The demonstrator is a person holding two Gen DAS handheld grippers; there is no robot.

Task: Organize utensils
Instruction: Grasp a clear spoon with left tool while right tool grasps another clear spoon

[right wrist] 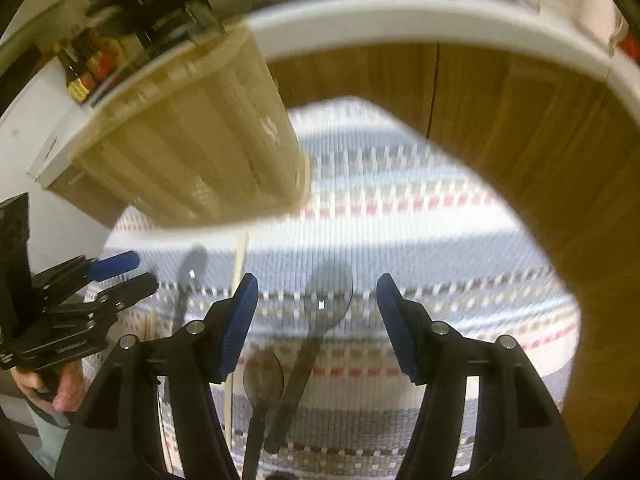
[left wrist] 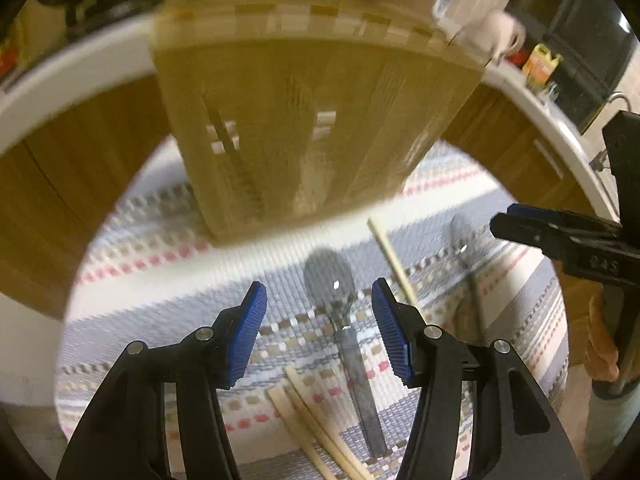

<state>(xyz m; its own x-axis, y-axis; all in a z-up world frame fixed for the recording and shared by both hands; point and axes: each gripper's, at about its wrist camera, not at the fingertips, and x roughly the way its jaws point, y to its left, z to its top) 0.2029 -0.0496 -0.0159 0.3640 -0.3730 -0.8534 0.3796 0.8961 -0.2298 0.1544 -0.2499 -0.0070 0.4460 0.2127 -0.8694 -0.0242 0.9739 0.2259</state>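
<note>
- Kitchen cabinets of wood with a white counter edge stand behind; below is a striped woven mat (left wrist: pixel 168 280) where the utensils lie. Both views are blurred.
- Left gripper (left wrist: pixel 319 300) hangs over the mat with its jaws wide apart and nothing between them.
- Right gripper (right wrist: pixel 316 302) is spread just as wide, also empty.
- Under the left gripper lies a metal spoon (left wrist: pixel 340 312), and chopsticks (left wrist: pixel 316 428) lie just beside its handle.
- Under the right gripper lie two more spoons (right wrist: pixel 320 320), handles close together or crossing.
- Behind stands a wooden utensil holder (left wrist: pixel 304 128).
- I judge the spoons stiff, light and slippery; the flat handle seems the best place to grip.
</note>
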